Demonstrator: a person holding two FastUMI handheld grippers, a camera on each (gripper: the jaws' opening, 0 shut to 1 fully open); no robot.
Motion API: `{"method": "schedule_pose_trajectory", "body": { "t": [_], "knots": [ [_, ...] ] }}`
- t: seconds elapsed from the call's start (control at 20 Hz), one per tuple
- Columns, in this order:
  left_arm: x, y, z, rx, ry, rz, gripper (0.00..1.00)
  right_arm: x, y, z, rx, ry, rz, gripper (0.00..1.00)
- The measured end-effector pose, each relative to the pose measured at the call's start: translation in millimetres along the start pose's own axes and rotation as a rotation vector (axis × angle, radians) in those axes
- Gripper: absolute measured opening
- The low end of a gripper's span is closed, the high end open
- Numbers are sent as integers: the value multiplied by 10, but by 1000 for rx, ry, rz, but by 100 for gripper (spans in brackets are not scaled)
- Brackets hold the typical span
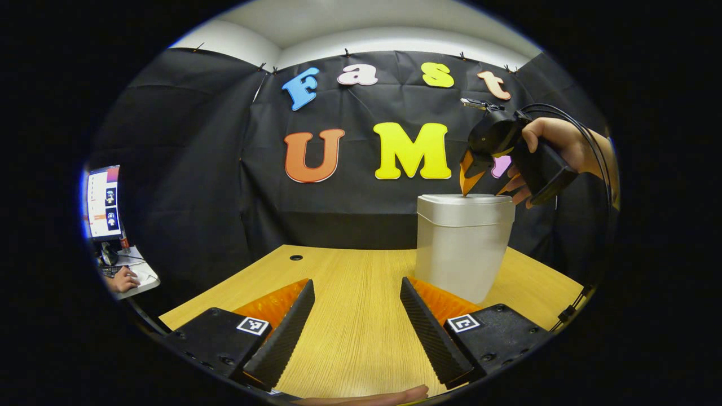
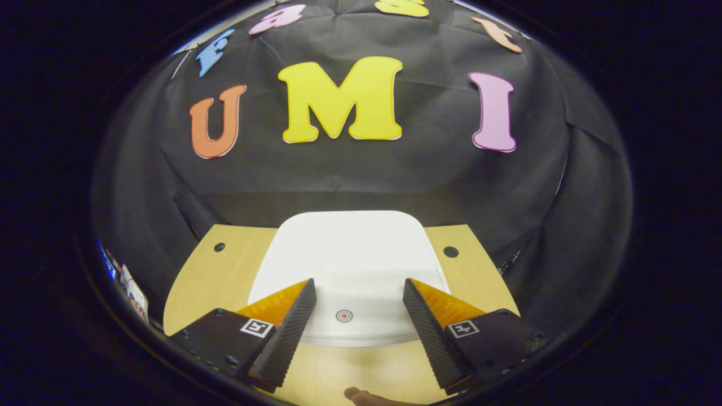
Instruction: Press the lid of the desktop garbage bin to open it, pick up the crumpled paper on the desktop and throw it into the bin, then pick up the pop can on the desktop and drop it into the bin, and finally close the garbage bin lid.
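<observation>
The garbage bin (image 1: pixel 462 248) is a pale, tall box standing on the wooden table (image 1: pixel 350 270) at the right, with its lid (image 1: pixel 465 200) down. In the left gripper view a hand holds my right gripper (image 1: pixel 467 190) above the bin, fingertips pointing down and touching the lid's left part. From the right gripper view I look down on the white lid (image 2: pixel 350 254), which carries a small round red mark (image 2: pixel 344 316). My right gripper (image 2: pixel 358 338) is open, its fingers either side of that mark. My left gripper (image 1: pixel 358 332) is open low over the table, left of the bin, holding nothing.
A cable hole (image 1: pixel 296 257) lies in the table's far left part; two more holes (image 2: pixel 219 247) (image 2: pixel 450 251) flank the bin. Far left, a monitor (image 1: pixel 104 203) stands on a side desk with a person's hand (image 1: pixel 123 279). Black cloth walls close the booth behind.
</observation>
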State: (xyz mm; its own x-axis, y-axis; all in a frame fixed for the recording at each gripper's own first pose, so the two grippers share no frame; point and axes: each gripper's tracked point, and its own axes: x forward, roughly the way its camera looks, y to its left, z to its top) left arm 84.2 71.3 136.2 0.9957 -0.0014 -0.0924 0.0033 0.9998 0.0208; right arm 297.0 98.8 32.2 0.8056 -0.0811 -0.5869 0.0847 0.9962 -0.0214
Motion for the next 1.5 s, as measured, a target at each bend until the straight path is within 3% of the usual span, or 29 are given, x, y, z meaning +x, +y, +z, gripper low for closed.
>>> {"method": "schedule_pose_trajectory", "body": {
  "t": [0.3, 0.75, 1.05, 1.2, 1.3, 1.5],
  "knots": [
    [23, 108, -44, -18, 13, 21, 99, -15, 5, -61, 5, -279, 27, 98],
    [137, 130, -193, -42, 63, 36, 99, 84, 18, -116, -71, -483, 91, 97],
    [141, 18, -209, -31, 72, 18, 99, 67, 50, -104, -15, -512, 37, 98],
    [134, 28, -200, -32, 65, 16, 99, -52, 89, -144, 11, -465, 15, 95],
    [136, 44, -156, -34, 47, 16, 99, -179, 82, -165, -27, -480, 23, 96],
    [201, 80, -221, -44, 55, 20, 99, -397, 20, -71, 54, -518, 45, 95]
  ]
}}
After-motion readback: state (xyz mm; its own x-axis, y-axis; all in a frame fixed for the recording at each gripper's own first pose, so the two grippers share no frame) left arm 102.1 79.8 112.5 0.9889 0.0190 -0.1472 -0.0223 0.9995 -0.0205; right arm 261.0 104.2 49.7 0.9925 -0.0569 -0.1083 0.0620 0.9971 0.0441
